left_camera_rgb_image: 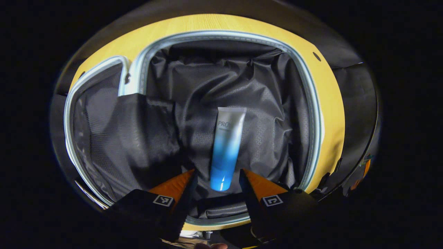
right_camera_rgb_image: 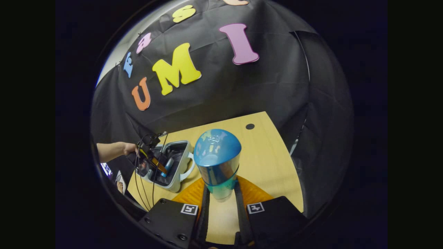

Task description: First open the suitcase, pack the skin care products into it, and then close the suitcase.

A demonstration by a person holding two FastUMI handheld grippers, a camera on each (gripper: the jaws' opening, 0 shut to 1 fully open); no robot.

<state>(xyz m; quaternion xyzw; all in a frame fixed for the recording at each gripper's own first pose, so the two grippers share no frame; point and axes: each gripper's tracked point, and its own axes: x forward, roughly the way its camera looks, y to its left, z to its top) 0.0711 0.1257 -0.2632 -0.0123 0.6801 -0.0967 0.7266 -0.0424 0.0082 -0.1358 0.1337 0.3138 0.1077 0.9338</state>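
The open suitcase (left_camera_rgb_image: 314,114) lies on the wooden table, its black lining crumpled. A white-to-blue tube (left_camera_rgb_image: 226,147) rests on the lining, cap end toward me. My left gripper (left_camera_rgb_image: 217,177) hovers over it, open, its fingers on either side of the cap without touching it. My right gripper (right_camera_rgb_image: 221,188) is shut on a teal bottle with a blue domed cap (right_camera_rgb_image: 217,155), held upright above the table. In the right gripper view the suitcase (right_camera_rgb_image: 176,180) sits at the left with the left gripper (right_camera_rgb_image: 152,159) and a hand (right_camera_rgb_image: 128,148) above it.
The suitcase lid (left_camera_rgb_image: 93,117), with a mesh pocket, lies folded out to the left. Bare wooden table (right_camera_rgb_image: 270,166) stretches right of the suitcase, with a small dark hole (right_camera_rgb_image: 250,126) near its far edge. Black cloth walls close in behind.
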